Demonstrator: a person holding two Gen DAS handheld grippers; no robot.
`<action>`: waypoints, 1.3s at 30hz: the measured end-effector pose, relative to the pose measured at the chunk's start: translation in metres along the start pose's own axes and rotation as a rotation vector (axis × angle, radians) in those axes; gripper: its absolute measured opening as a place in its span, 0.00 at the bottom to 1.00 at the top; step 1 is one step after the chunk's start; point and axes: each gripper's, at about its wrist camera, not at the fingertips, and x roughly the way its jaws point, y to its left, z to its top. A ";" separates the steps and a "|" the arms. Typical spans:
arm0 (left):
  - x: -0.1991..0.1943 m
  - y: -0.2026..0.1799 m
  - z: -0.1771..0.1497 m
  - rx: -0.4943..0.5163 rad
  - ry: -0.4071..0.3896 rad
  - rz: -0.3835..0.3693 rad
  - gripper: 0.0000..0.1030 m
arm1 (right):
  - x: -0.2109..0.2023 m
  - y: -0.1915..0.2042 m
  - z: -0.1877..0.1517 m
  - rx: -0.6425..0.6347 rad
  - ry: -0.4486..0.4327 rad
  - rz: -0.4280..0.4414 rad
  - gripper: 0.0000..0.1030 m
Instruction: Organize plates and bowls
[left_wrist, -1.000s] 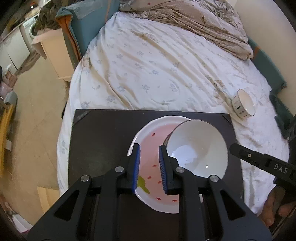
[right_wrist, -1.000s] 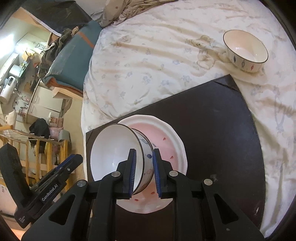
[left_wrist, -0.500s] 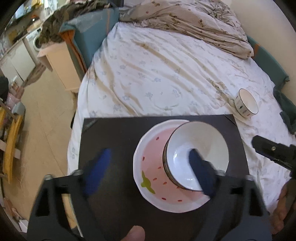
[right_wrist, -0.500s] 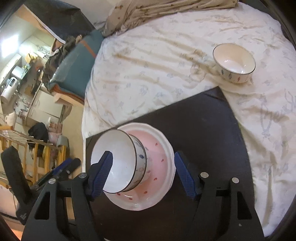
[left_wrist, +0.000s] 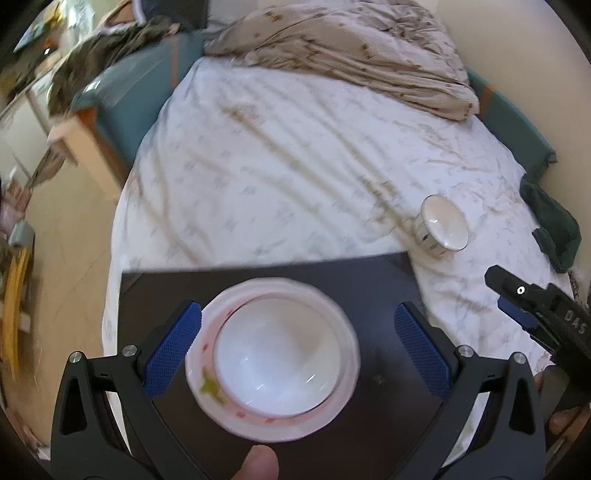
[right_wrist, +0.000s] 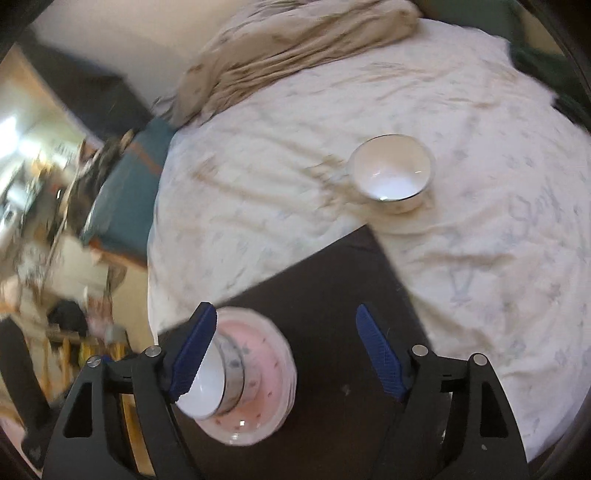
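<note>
A white bowl (left_wrist: 277, 354) sits inside the pink strawberry plate (left_wrist: 205, 347) on a dark board (left_wrist: 373, 291). My left gripper (left_wrist: 297, 310) hovers above them with its jaws opening wide, and the blue pads touch nothing. In the right wrist view the same bowl (right_wrist: 212, 384) and plate (right_wrist: 266, 373) lie at the lower left. My right gripper (right_wrist: 285, 310) is opening too, with nothing pressed between its fingers. A second white bowl (right_wrist: 391, 173) with a dark rim stands on the bed sheet beyond the board's far corner, also seen as a small bowl (left_wrist: 443, 227) at the right.
The board lies on a bed with a white flowered sheet (left_wrist: 295, 166). A beige blanket (left_wrist: 351, 48) is bunched at the far end. A dark green cloth (left_wrist: 554, 225) lies at the right edge. Floor (left_wrist: 74, 258) and furniture are left of the bed. A thumb (left_wrist: 258, 461) shows below.
Both grippers went from shut to wide open, the left letting go of the plate and the right of the bowl's rim. Both drew back and up. The bowl now rests in the plate.
</note>
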 end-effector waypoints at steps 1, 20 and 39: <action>0.000 -0.010 0.005 0.023 -0.010 0.025 1.00 | -0.003 -0.006 0.006 0.013 -0.016 -0.012 0.78; 0.072 -0.137 0.062 0.107 0.059 0.008 1.00 | 0.008 -0.107 0.082 0.184 -0.070 -0.200 0.78; 0.214 -0.171 0.092 -0.004 0.244 -0.058 0.67 | 0.089 -0.181 0.111 0.443 0.043 -0.155 0.62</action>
